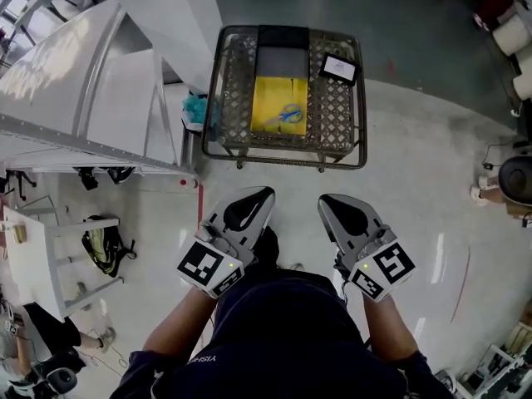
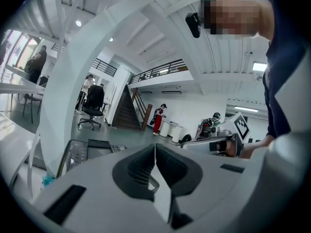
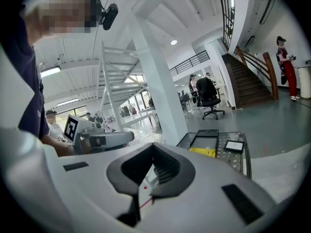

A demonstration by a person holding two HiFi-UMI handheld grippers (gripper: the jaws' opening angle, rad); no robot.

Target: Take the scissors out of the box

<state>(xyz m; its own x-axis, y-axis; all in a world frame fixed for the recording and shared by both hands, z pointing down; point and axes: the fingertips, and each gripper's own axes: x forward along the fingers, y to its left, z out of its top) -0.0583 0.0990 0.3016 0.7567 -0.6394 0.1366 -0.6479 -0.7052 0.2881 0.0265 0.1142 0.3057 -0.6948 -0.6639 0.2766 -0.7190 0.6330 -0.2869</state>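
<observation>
Blue-handled scissors point(image 1: 288, 113) lie inside an open yellow box point(image 1: 270, 90) on a wire mesh table point(image 1: 214, 90) in front of me. The box also shows as a yellow patch point(image 3: 203, 152) in the right gripper view; I cannot see the scissors there. My left gripper point(image 1: 263, 194) and right gripper point(image 1: 327, 199) hang side by side at waist height, short of the table's near edge and well apart from the box. Both are shut with nothing between the jaws point(image 2: 155, 148) point(image 3: 153, 147).
Behind the yellow box lies a black tray point(image 1: 283, 55), and a small black-framed card point(image 1: 339, 68) sits at the table's right. A teal object point(image 1: 198, 106) sits by the table's left side. White stairs point(image 1: 91, 81) stand left; a bag point(image 1: 104, 248) lies on the floor.
</observation>
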